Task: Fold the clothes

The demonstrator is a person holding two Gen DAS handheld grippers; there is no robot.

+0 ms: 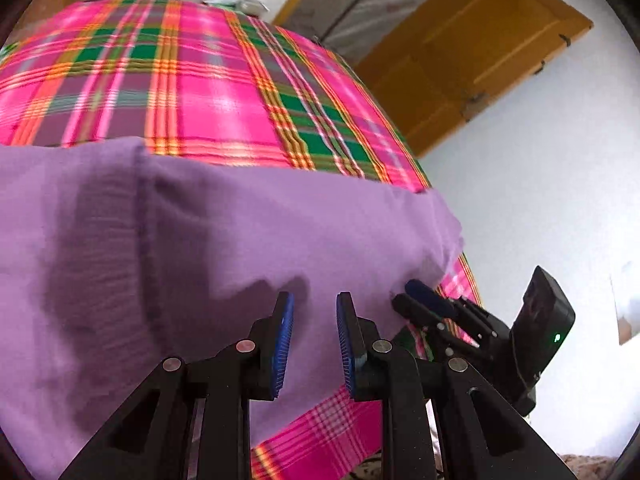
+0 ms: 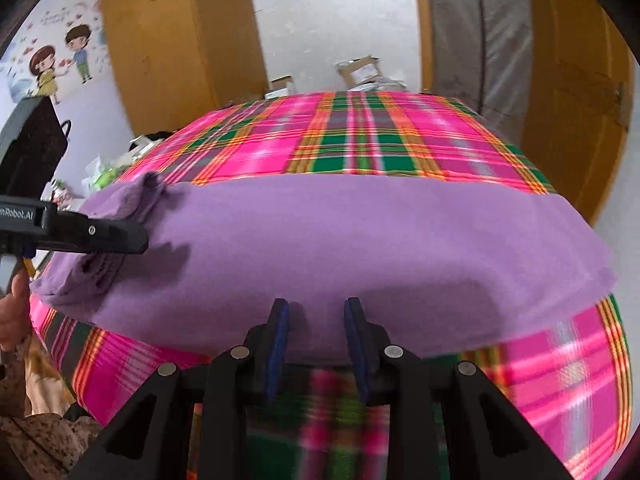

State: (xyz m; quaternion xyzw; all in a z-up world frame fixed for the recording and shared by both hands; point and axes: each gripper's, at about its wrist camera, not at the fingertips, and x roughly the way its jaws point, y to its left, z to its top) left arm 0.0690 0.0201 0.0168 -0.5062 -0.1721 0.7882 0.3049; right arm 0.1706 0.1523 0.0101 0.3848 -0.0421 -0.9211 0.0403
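A purple garment [image 1: 224,240] lies folded in a wide band across a bed with a pink and green plaid cover [image 1: 192,92]. My left gripper [image 1: 314,320] hovers over the garment's near edge, its blue pads apart with nothing pinched. To its right my right gripper [image 1: 408,296] sits at the garment's corner. In the right wrist view the purple garment [image 2: 340,248] spans the plaid cover [image 2: 380,140], and its left end is bunched. My right gripper [image 2: 314,316] stands open at the near edge. My left gripper [image 2: 136,240] reaches in from the left above the bunched end.
A person's hand [image 2: 14,304] holds the left gripper at the left edge. Wooden doors [image 1: 472,56] and a wardrobe [image 2: 172,40] stand beyond the bed. Cardboard boxes [image 2: 360,70] sit behind the far edge of the bed. White floor [image 1: 540,200] lies to the right.
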